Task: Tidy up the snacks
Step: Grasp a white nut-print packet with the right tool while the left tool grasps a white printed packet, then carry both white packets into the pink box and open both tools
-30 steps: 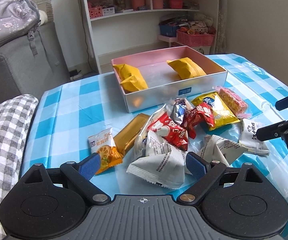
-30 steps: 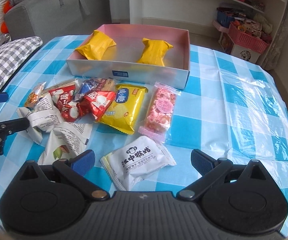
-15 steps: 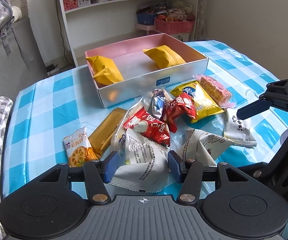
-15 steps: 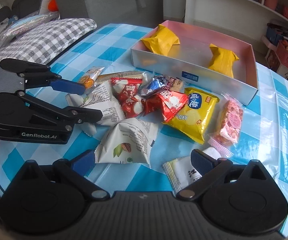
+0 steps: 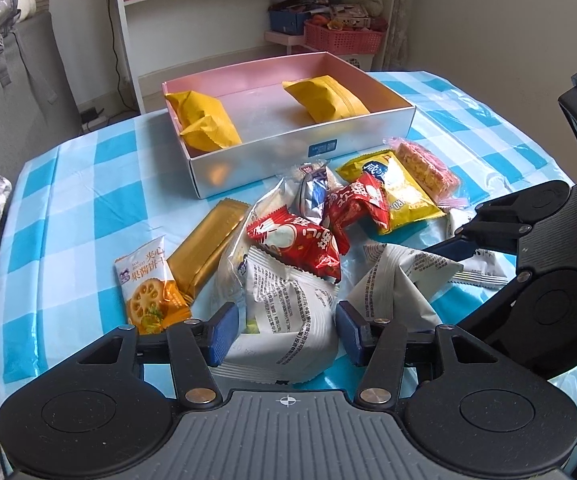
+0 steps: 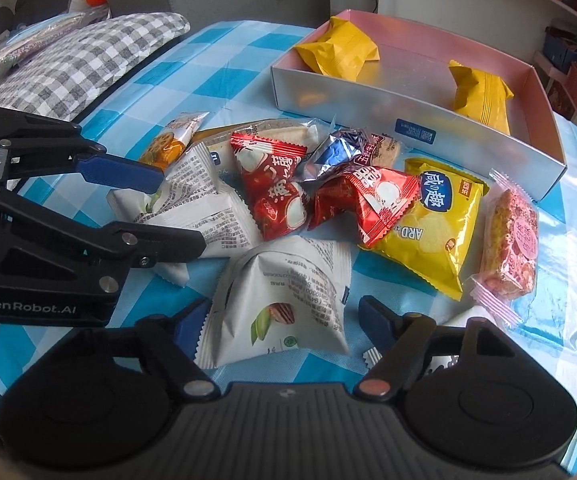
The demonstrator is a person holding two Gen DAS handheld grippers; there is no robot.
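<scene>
Our left gripper (image 5: 284, 330) has its jaws clamped on a white snack packet (image 5: 288, 320) on the table (image 5: 68, 200). Our right gripper (image 6: 280, 312) is closing its jaws around a second white packet (image 6: 284, 296), pads not yet pressing. Box (image 5: 300, 152) behind holds two yellow packs (image 5: 204, 120).

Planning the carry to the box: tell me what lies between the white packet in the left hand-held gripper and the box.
In the left wrist view, a red packet and a silver-blue packet lie between the white packet and the box.
</scene>
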